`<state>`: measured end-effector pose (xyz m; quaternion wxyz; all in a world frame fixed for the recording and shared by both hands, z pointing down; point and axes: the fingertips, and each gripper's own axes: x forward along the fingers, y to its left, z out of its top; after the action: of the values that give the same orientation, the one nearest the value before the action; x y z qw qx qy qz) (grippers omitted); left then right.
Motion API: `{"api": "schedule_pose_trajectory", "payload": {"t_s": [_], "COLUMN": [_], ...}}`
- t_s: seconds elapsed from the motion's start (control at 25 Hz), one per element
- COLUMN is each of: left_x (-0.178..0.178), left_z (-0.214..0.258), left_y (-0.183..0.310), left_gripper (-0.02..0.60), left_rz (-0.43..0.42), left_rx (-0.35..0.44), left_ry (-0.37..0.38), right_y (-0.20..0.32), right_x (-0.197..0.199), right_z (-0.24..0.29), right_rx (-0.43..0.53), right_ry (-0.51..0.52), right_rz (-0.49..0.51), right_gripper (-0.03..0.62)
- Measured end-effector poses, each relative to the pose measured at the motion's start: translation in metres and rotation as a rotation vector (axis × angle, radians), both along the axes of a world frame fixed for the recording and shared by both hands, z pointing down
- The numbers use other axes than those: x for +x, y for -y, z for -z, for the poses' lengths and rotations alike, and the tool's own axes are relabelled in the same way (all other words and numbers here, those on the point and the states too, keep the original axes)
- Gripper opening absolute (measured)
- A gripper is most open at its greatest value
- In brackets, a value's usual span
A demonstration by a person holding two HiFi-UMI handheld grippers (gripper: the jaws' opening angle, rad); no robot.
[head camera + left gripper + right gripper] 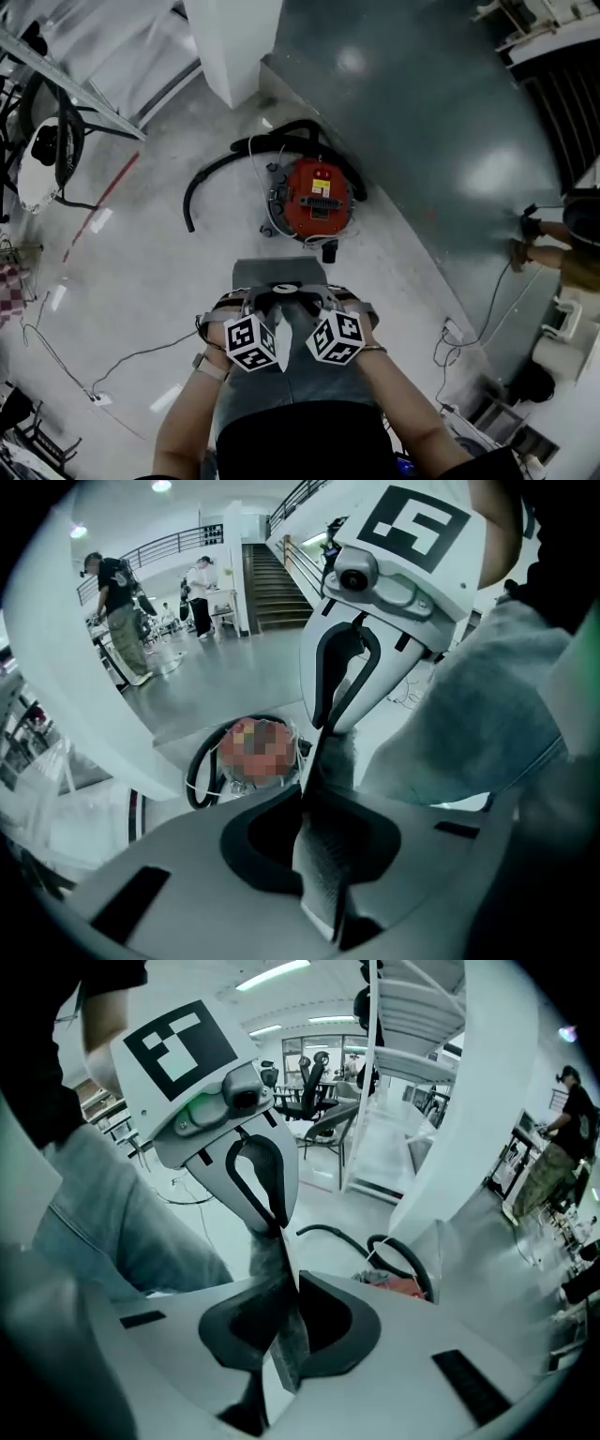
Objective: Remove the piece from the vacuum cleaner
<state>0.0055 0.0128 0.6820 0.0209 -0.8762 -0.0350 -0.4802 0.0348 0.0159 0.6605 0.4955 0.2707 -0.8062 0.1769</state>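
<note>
A red vacuum cleaner (317, 199) stands on the pale floor ahead of me, its black hose (216, 173) curling out to the left. It shows behind the jaws in the left gripper view (255, 752) and in the right gripper view (403, 1285). I hold both grippers at chest height, well above and short of the vacuum. They point at each other, tips nearly touching. My left gripper (275, 333) (314, 855) is shut with nothing in it. My right gripper (292, 330) (281, 1326) is also shut and holds nothing.
A white pillar (234, 42) rises behind the vacuum, beside a dark grey floor strip (422, 122). Thin cables (112, 366) trail at the left, a socket strip (454, 330) at the right. Another person (553, 244) crouches far right. Shelving and gear (42, 141) stand at far left.
</note>
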Motion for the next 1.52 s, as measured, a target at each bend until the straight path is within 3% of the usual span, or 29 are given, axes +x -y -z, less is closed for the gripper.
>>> {"api": "schedule_pose_trajectory", "payload": {"t_s": [0.36,0.56,0.84,1.12,1.52], "left_x": [-0.063,-0.095,-0.147,-0.191,-0.228], "left_z": [0.127,0.187,0.258,0.315,0.352], "left_y": [0.042,0.074,0.086,0.098,0.119], "left_gripper": [0.043,0.043,0.043,0.043,0.043], "left_rz": [0.109,0.176,0.274,0.343,0.448], "left_rx": [-0.02,0.068,0.113,0.199,0.335], "left_ry": [-0.043,-0.066,-0.099,-0.105,-0.114], "right_y": [0.045,0.078,0.092,0.103,0.123], "right_x": [-0.065,-0.097,-0.147,-0.191,-0.227], "right_z": [0.134,0.199,0.272,0.33,0.367], "right_rx": [0.055,0.145,0.219,0.309,0.43], "right_ry": [-0.007,0.032,0.055,0.068,0.042], "right_rz": [0.049,0.063,0.161,0.249,0.354], "right_gripper": [0.055,0.057,0.055,0.054,0.054]}}
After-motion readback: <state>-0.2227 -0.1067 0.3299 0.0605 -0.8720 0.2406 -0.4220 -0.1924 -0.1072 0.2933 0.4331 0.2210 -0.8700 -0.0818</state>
